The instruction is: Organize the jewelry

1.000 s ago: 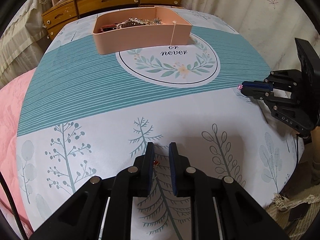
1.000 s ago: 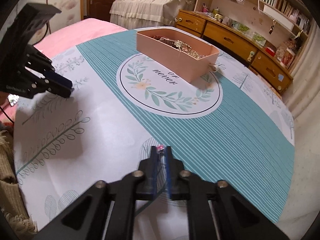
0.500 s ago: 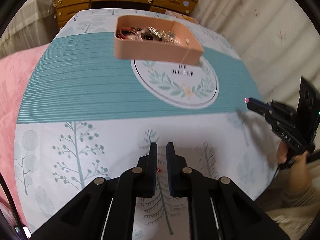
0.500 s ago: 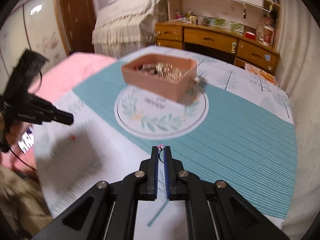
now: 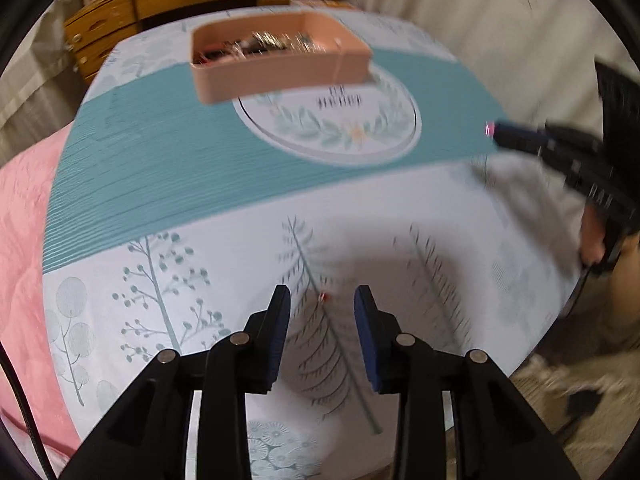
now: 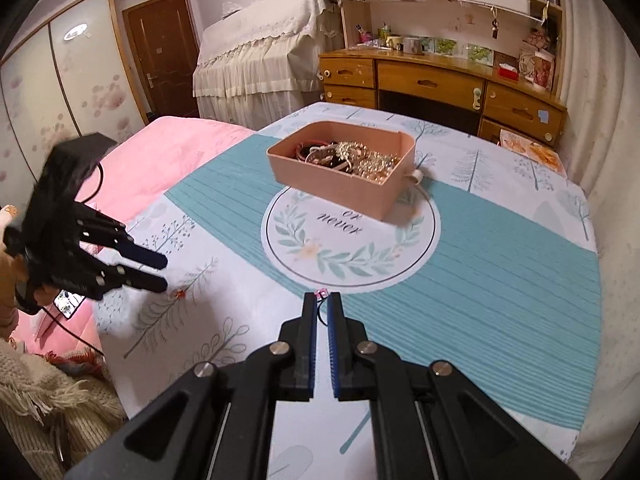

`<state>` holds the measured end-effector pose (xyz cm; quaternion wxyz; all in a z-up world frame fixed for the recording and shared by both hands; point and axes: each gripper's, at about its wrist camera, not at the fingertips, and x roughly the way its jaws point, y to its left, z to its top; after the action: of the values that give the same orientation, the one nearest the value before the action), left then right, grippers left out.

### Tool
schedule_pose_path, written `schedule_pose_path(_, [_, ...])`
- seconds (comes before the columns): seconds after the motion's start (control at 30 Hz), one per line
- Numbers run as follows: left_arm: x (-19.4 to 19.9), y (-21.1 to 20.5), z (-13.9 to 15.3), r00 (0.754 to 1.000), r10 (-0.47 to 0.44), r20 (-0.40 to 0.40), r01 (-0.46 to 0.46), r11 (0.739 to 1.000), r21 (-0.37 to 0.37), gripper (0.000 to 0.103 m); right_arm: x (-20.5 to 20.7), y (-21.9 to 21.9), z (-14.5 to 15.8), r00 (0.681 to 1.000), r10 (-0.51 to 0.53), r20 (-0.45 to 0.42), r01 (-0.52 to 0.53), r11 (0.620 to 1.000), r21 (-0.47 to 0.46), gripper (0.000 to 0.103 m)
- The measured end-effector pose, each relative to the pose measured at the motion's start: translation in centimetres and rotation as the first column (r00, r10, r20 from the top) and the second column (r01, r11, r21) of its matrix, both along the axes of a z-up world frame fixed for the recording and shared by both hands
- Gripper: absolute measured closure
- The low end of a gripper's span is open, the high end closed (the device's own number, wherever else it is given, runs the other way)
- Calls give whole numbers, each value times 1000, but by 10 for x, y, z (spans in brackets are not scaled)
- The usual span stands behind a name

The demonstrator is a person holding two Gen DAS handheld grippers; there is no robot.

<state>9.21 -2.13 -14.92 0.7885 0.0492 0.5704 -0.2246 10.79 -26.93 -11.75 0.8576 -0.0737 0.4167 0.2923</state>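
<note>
A pink box [image 6: 340, 168] full of jewelry stands at the far side of the table; it also shows in the left wrist view [image 5: 276, 60]. My right gripper [image 6: 322, 300] is shut on a small pink-stoned earring [image 6: 321, 293] and holds it above the tablecloth; it shows in the left wrist view [image 5: 490, 130] with the earring [image 5: 487, 129] at its tip. My left gripper [image 5: 322, 300] is open, above a small red earring [image 5: 324, 298] lying on the cloth between its fingers. From the right wrist view the left gripper [image 6: 162, 272] hovers beside that red earring [image 6: 178, 293].
The table carries a white and teal tablecloth [image 6: 500, 260] with a round wreath print. A pink bed [image 6: 160, 148] lies along the left side. A wooden desk [image 6: 432, 84] and shelves stand behind the table. A curtain [image 5: 500, 20] hangs at the right.
My left gripper has opened over the red earring. My right gripper has lifted the pink earring higher and toward the box.
</note>
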Motion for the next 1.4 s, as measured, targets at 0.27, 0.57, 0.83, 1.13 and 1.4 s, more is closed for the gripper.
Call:
schedule_pose_path(0.27, [-6,-13,-12,994,-104,44,99,990,98,72,-5,-2,-2,1000,-6,-14,6,1000,3,98])
schedule_pose_path(0.57, [-6,-18,-17,980,-191,61,181,973,142,76,-2,2,-5,1000,-5,-31,5,1000,-1,98])
schedule_pose_path(0.83, [-6,-27,-17,973,-219,73,205,965,163,93,-2,10,-4,999,-2,-38,2,1000,5,98])
schedule_pose_path(1.13, [26,-20,26,978,-168,128,152,980,125,98,23,38,28,1000,5,7,-6,999,41,98])
schedule_pose_path(1.4, [101,-3,92,977,-60,206,48,997,60,98,83,68,65,999,-38,15,36,992,121,98])
